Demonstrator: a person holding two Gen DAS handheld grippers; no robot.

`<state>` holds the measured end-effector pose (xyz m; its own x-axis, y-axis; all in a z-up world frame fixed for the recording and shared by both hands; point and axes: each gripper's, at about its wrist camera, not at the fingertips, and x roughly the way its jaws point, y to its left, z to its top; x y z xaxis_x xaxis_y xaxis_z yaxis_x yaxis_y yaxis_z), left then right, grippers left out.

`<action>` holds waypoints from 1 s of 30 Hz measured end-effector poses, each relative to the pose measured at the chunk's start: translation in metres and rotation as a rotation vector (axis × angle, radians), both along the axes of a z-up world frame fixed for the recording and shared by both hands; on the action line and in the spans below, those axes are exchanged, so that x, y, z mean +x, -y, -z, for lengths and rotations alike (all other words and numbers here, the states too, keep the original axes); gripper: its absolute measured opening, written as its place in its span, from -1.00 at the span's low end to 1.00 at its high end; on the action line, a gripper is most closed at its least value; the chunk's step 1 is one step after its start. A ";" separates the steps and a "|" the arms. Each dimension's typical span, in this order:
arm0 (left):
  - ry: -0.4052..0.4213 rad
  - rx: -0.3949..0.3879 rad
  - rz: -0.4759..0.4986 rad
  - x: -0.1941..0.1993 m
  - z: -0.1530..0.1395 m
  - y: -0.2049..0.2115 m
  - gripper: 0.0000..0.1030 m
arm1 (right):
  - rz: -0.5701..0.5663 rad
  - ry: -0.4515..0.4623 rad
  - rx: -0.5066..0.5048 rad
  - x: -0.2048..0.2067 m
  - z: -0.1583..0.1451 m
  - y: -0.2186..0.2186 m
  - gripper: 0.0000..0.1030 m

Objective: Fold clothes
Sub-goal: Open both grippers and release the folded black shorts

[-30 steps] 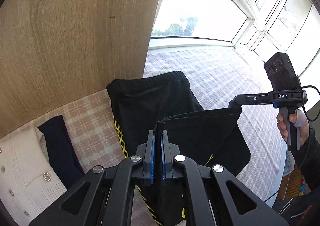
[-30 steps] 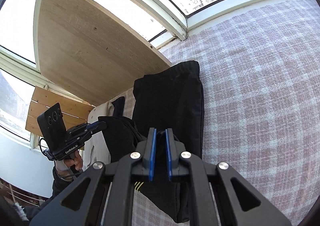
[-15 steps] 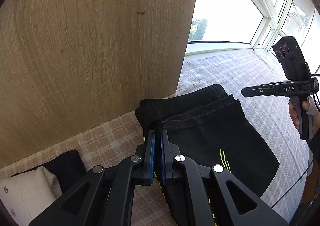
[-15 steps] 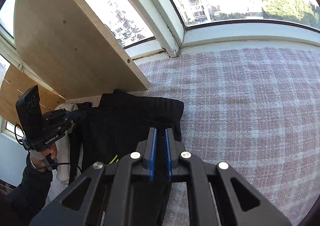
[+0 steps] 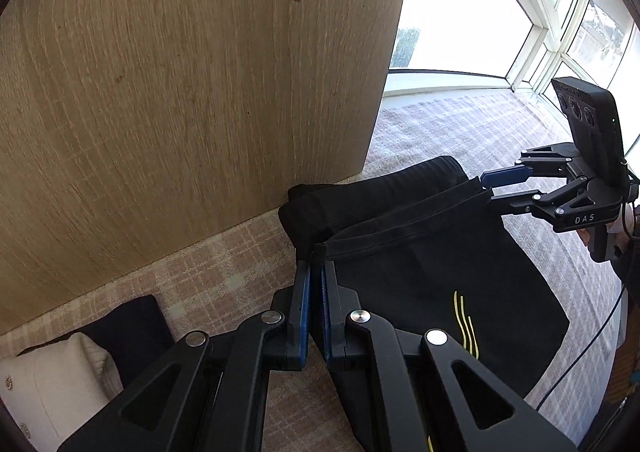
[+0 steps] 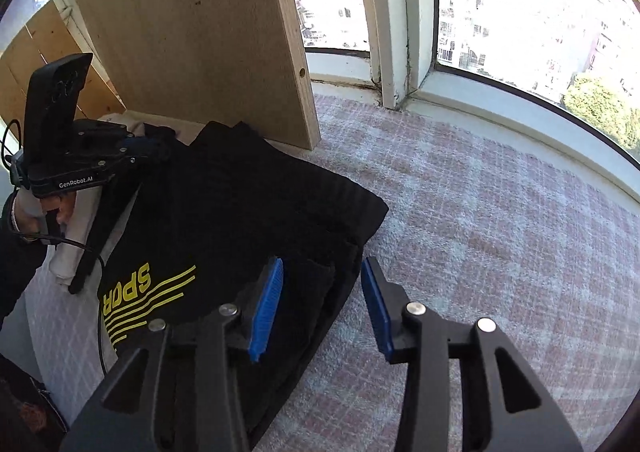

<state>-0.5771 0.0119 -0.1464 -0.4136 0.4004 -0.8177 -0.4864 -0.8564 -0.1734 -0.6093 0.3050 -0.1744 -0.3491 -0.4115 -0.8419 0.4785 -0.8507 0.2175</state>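
Black garment (image 5: 420,284) with yellow stripes and lettering, lying folded on the pink plaid worktop (image 6: 500,211), its ribbed waistband end just beside the foot of the upright wooden panel (image 5: 180,91). Upper layer doubled back so that its hemmed edge runs across the cloth below, short of the waistband.

Left hand-held gripper (image 5: 315,264) pinched narrow on the near corner of that hem, blue pads pressed close with black fabric between them. In the right wrist view, same left hand-held gripper (image 6: 154,145) at the garment's far edge from the camera, close to the wooden panel (image 6: 192,31), gripped by a bare hand (image 6: 52,207).

Right hand-held gripper (image 6: 322,292) spread wide, blue pads (image 6: 266,308) well apart, nothing clamped; left pad over the folded edge of the garment (image 6: 240,211), right pad over bare plaid just beside it. From the left wrist view, right hand-held gripper (image 5: 490,187) at the other end of the hem, fingers parted above and below the cloth edge.

Cream buttoned knit (image 5: 48,384) and a dark folded item (image 5: 132,328) on the worktop (image 5: 224,272) along the wooden panel's base, well apart from the garment. Windows (image 6: 520,11) behind, beside the panel.
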 end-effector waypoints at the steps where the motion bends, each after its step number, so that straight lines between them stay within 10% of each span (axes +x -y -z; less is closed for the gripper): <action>1: 0.002 0.000 0.000 0.000 0.000 0.000 -0.91 | -0.002 0.014 -0.013 -0.001 0.002 0.000 -0.22; 3: 0.005 -0.001 0.000 0.000 0.000 0.001 -0.91 | -0.006 0.026 -0.035 -0.001 0.005 0.001 -0.25; 6: 0.011 -0.002 0.003 -0.001 0.001 0.002 -0.91 | -0.007 -0.007 0.021 0.003 0.005 0.005 -0.87; 18: -0.068 -0.006 -0.022 -0.008 -0.014 0.000 -0.91 | 0.034 -0.094 -0.038 -0.006 -0.033 -0.005 -0.87; 27: -0.100 -0.101 -0.029 -0.028 -0.004 -0.018 -0.76 | 0.115 -0.024 0.045 -0.034 0.004 -0.005 -0.85; 30: -0.096 -0.091 -0.067 -0.029 -0.006 -0.012 -0.50 | 0.145 -0.028 0.071 -0.036 0.003 -0.006 -0.51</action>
